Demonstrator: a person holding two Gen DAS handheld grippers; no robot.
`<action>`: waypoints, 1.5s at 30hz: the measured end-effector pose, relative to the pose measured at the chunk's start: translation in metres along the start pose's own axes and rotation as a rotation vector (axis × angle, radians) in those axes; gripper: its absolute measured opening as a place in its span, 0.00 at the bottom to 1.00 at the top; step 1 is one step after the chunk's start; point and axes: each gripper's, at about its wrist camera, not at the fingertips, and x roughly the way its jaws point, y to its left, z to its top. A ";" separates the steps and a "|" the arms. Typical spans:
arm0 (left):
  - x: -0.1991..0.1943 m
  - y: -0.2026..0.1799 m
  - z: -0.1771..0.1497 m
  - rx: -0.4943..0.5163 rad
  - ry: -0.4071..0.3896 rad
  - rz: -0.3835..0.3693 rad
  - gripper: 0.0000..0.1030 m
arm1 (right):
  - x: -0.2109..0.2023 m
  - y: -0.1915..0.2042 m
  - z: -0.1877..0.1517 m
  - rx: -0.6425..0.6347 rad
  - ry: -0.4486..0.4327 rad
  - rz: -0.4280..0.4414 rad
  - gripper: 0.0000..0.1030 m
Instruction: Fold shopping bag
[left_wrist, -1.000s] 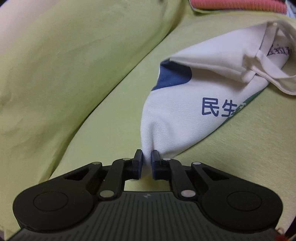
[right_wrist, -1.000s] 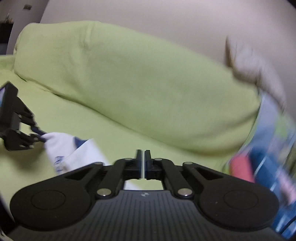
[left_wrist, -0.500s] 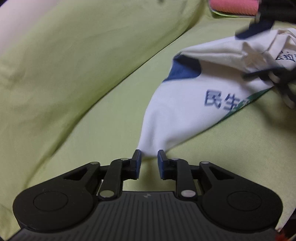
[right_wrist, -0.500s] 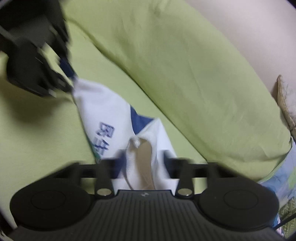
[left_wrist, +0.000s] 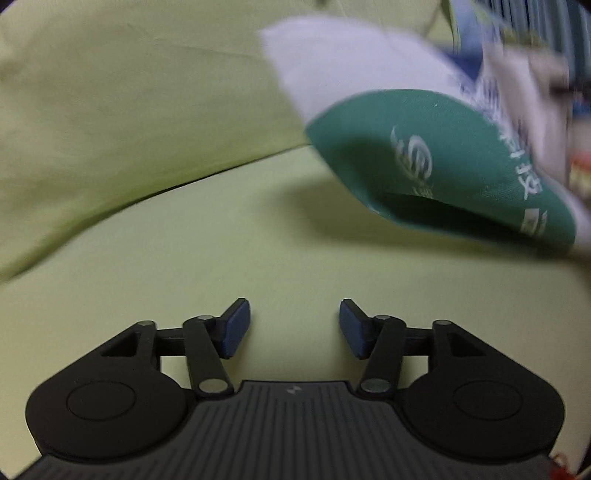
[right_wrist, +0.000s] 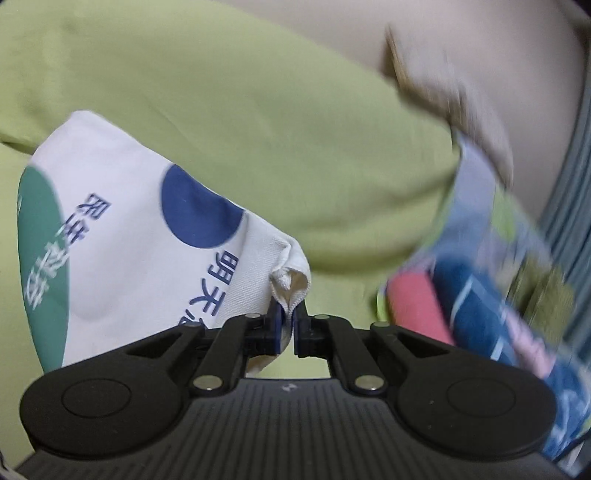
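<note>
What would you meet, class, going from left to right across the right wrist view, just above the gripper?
Green patch of the shopping bag → blue circle → bag's hemmed corner, pinched in the right gripper → pink item → blurred blue patterned fabric.

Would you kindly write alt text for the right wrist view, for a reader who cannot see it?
The right gripper is shut on a hemmed edge of a white shopping bag printed with a blue circle, a green patch and blue characters, which hangs to its left. Behind is a light green sofa cushion; blurred colourful fabric lies at right.
</note>
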 end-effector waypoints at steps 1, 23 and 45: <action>0.008 -0.001 0.009 -0.017 -0.005 -0.020 0.64 | 0.017 -0.010 -0.002 -0.008 0.036 -0.027 0.04; 0.101 -0.090 0.062 -0.391 0.081 -0.335 0.61 | -0.079 -0.192 -0.188 0.696 0.289 -0.114 0.73; -0.038 -0.030 -0.004 -0.386 0.107 -0.042 0.17 | -0.044 -0.137 -0.208 1.384 0.283 0.167 0.79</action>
